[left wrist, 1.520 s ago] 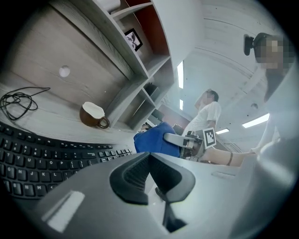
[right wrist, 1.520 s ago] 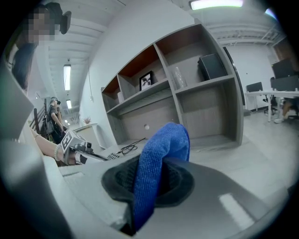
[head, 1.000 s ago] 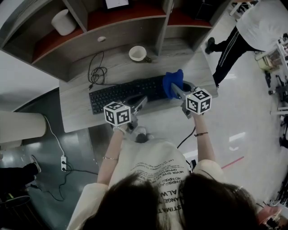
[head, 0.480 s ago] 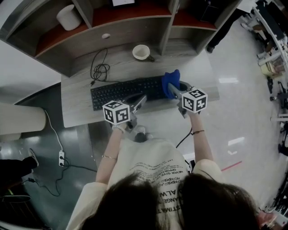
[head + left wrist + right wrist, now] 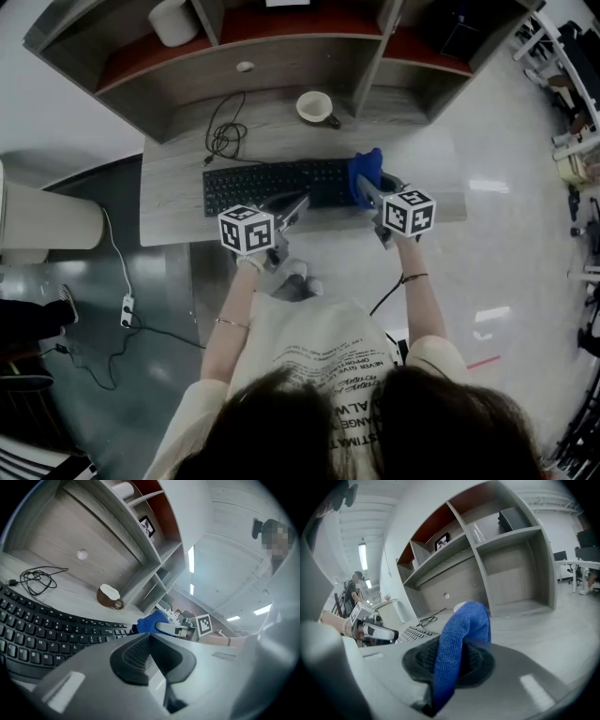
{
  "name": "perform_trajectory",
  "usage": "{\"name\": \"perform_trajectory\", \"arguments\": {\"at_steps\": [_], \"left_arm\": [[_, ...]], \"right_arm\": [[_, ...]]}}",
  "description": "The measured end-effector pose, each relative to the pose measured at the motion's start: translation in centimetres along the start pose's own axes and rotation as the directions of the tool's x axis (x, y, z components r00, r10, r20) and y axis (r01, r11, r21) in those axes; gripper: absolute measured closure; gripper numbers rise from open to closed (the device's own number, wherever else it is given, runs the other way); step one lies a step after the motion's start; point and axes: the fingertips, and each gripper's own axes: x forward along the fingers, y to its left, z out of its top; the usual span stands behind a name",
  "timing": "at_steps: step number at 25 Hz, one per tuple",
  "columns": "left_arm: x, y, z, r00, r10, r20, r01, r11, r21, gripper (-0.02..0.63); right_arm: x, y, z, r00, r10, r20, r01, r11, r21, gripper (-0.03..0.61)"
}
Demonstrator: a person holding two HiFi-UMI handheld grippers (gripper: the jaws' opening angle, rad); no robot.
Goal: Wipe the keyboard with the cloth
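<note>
A black keyboard (image 5: 281, 185) lies on the grey wooden desk (image 5: 169, 211). My right gripper (image 5: 366, 190) is shut on a blue cloth (image 5: 366, 173), which sits at the keyboard's right end. In the right gripper view the cloth (image 5: 461, 634) stands up in a fold between the jaws, with the keyboard (image 5: 412, 632) off to the left. My left gripper (image 5: 296, 203) hovers at the keyboard's front edge near its middle. Its pads (image 5: 136, 656) meet with nothing between them. From the left gripper view the cloth (image 5: 151, 622) shows past the keys (image 5: 37, 625).
A brown cup (image 5: 316, 108) with a white inside stands behind the keyboard, and a coiled black cable (image 5: 223, 138) lies to its left. Shelf compartments (image 5: 281, 47) rise at the desk's back. The desk's right end (image 5: 441, 178) is bare wood.
The head view has shifted down and right. A person walking at the upper right has left the view. Both grippers keep their places against the keyboard.
</note>
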Motion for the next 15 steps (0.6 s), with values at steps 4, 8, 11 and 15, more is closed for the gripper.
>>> {"name": "perform_trajectory", "arguments": {"at_steps": [4, 8, 11, 15], "left_arm": [[-1.0, 0.2, -0.1, 1.0, 0.022, 0.015, -0.022, 1.0, -0.002, 0.617], [-1.9, 1.0, -0.2, 0.998, 0.046, 0.045, -0.045, 0.999, -0.019, 0.617], [-2.3, 1.3, -0.1, 0.998, 0.041, 0.048, -0.04, 0.999, -0.016, 0.617], [-2.9, 2.0, 0.0, 0.998, 0.024, 0.054, -0.023, 0.999, -0.025, 0.617]], "right_arm": [[0.6, 0.3, -0.1, 1.0, 0.007, 0.002, -0.007, 1.0, 0.005, 0.526], [1.2, 1.0, -0.3, 1.0, 0.011, -0.001, -0.011, 1.0, 0.006, 0.526], [1.5, 1.5, -0.6, 1.0, 0.012, -0.007, -0.012, 1.0, 0.006, 0.526], [2.0, 1.9, -0.7, 1.0, -0.004, -0.003, 0.004, 1.0, 0.014, 0.526]]}}
